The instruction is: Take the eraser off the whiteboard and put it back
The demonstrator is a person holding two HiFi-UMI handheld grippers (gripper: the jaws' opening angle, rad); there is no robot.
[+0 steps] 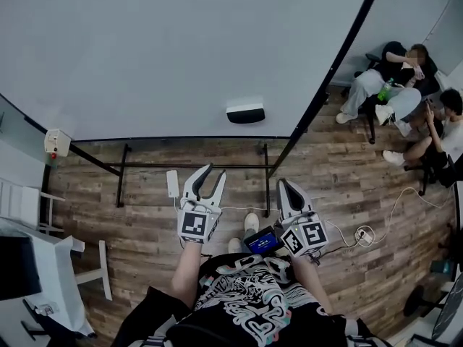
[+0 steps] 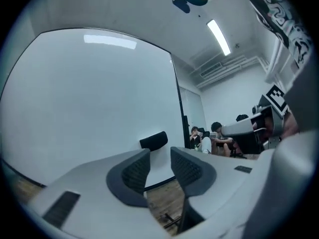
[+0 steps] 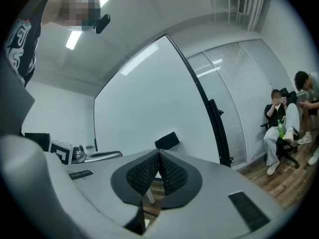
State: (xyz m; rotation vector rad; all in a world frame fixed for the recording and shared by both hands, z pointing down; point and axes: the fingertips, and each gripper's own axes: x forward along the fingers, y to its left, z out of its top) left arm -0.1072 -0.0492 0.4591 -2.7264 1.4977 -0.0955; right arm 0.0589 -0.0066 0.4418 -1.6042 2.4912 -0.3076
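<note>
The eraser point(image 1: 245, 111), a black block with a white top, sticks to the lower part of the whiteboard point(image 1: 145, 49). Both grippers are held level in front of the board, well short of it. My left gripper point(image 1: 215, 170) is open, a gap between its jaws and nothing in it. In the left gripper view the eraser point(image 2: 153, 140) shows just beyond the jaw tips of that gripper point(image 2: 159, 154). My right gripper point(image 1: 283, 184) is shut with its pads touching and empty. The right gripper view has the eraser point(image 3: 167, 140) just above the closed tips of the right gripper point(image 3: 159, 154).
The board's black stand bars point(image 1: 195, 166) run along the wooden floor below it. Its dark side post point(image 1: 325, 85) slants at the right. Two people sit on chairs point(image 1: 405, 85) at the far right. White furniture point(image 1: 43, 266) stands at the left, and a cable with a socket point(image 1: 362, 233) lies on the floor.
</note>
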